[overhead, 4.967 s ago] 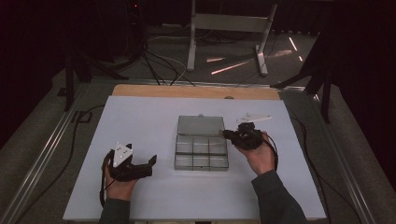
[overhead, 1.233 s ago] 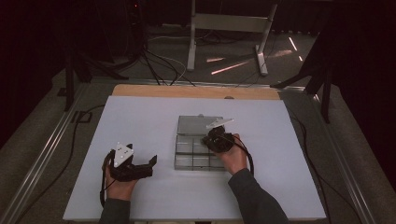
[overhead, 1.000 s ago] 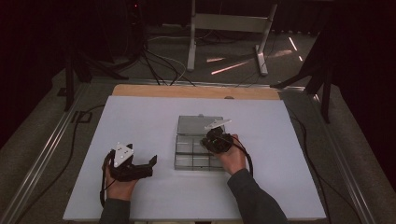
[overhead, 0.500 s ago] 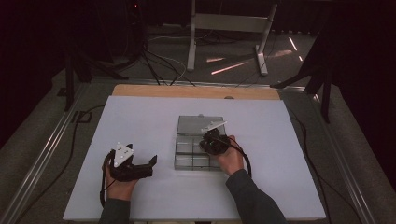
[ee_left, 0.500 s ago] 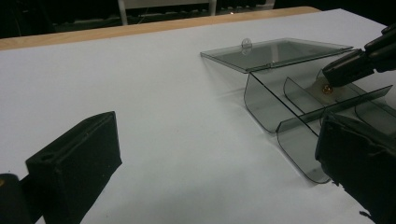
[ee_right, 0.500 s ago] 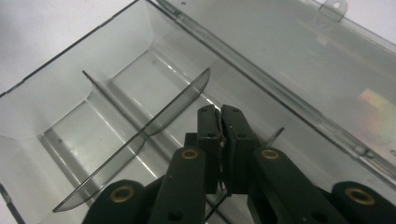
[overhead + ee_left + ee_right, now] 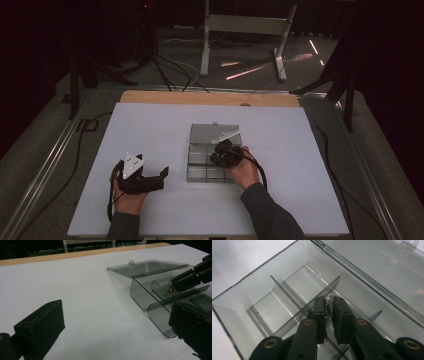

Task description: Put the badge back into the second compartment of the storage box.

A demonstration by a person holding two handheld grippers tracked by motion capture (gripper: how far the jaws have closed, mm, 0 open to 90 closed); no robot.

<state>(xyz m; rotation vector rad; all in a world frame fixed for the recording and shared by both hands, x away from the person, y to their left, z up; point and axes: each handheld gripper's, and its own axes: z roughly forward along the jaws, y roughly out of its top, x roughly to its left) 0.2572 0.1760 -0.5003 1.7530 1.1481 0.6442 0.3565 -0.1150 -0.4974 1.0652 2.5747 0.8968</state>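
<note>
Right gripper view shows a small crumpled scrap [image 7: 328,311], silvery grey and too small to identify, pinched between the two black jaws of the right gripper [image 7: 329,302], which are clenched on it with only a thin gap. The scrap hangs above the divided interior of the clear compartment box [image 7: 262,293], just over a partition where two cells meet, near the box's far row by the hinge. In the high view the box [image 7: 200,172] sits at the middle of the white table [image 7: 150,130], its lid [image 7: 212,132] laid open on the far side, and the right gripper [image 7: 222,155] is over its right half.

The step appears to be placing the scrap into a cell. To do it well, shift the jaws off the divider so the scrap sits squarely over one compartment, lower them close to the floor, then release, so the light piece does not catch on a wall or cling to a pad.

The left gripper [image 7: 150,181] rests on the table well left of the box, its jaws spread wide and empty; it could steady the box if it slides.
</note>
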